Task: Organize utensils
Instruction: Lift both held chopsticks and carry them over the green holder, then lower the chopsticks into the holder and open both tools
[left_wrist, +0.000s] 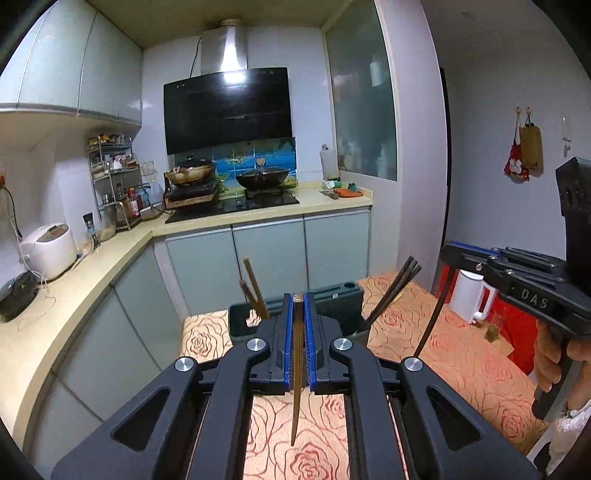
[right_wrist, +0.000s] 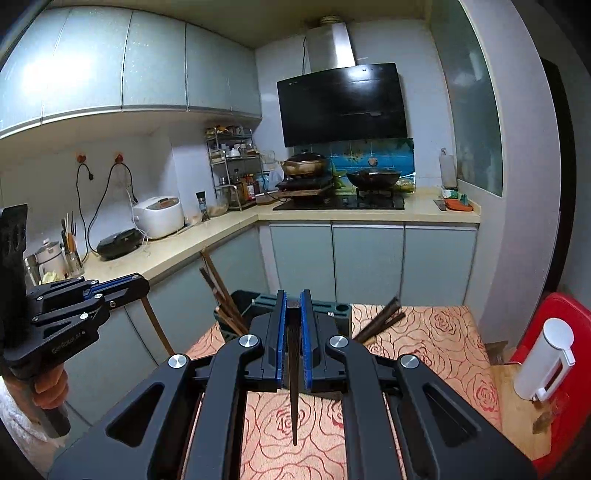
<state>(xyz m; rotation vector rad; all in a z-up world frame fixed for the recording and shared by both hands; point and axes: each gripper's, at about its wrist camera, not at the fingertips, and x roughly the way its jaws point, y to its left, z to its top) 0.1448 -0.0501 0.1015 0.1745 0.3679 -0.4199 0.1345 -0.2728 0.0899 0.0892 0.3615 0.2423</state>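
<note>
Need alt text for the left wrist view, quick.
The left gripper is shut on a brown chopstick hanging tip-down over the rose-patterned tablecloth. Ahead stands a dark utensil holder with more chopsticks; at right, the right gripper holds a dark chopstick.

ahead: utensil holder (right_wrist: 340, 308) with leaning chopsticks (right_wrist: 380, 321) | right: kettle (right_wrist: 545, 363), probably close

Both wrist views face the stove (left_wrist: 236, 203) (close).
</note>
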